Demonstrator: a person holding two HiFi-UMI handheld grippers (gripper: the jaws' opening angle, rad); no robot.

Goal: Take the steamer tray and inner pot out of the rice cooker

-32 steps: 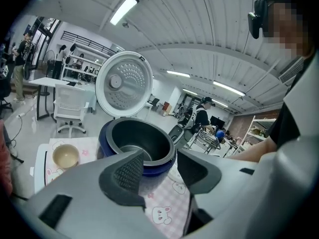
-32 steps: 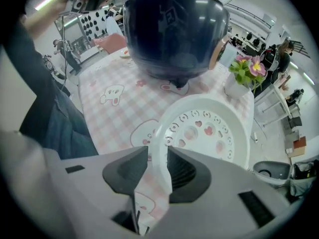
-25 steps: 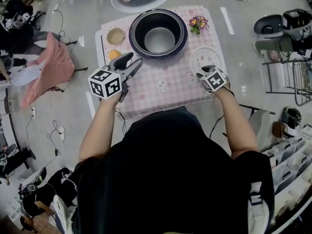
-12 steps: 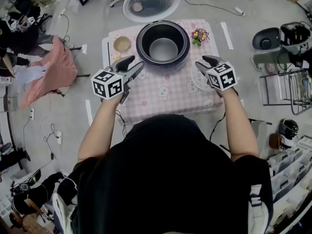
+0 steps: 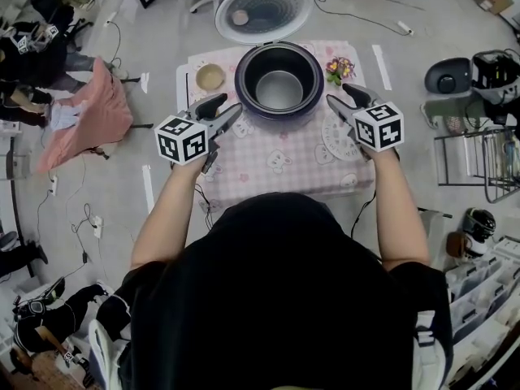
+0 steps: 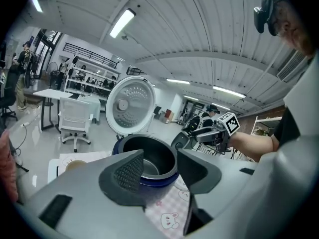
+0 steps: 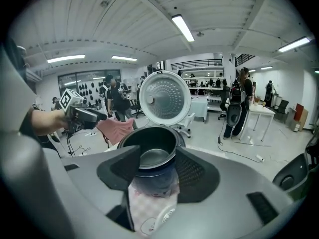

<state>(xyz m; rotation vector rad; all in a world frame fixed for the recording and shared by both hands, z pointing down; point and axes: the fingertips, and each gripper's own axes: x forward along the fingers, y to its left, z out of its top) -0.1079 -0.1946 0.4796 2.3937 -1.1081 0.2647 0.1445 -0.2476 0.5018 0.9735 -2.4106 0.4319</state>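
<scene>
Left: my left gripper (image 5: 221,109) hovers over the near-left part of the pink checked cloth (image 5: 276,161), jaws released and standing apart. Nothing is between the pads, and the rice cooker (image 5: 279,80) shows through the gap, well beyond them.

Right: my right gripper (image 5: 341,97) is held at a matching height on the other side of the cooker. Its jaws have just been opening and now stand wide, gripping nothing; only the cooker and the cloth show past them.

Centre: the inner pot (image 5: 279,90) sits inside the cooker body at the far middle of the table, upright, mouth facing straight up, its axis vertical. The lid (image 5: 264,9) is hinged back on the far side, its inner face turned toward me.

Right of centre: the steamer tray (image 5: 335,138), a white perforated disc, lies flat on the cloth just beside the cooker, partly covered in the head view by my right gripper.

A small bowl (image 5: 210,77) stands left of the cooker; a flower sprig (image 5: 340,67) stands to its right.
</scene>
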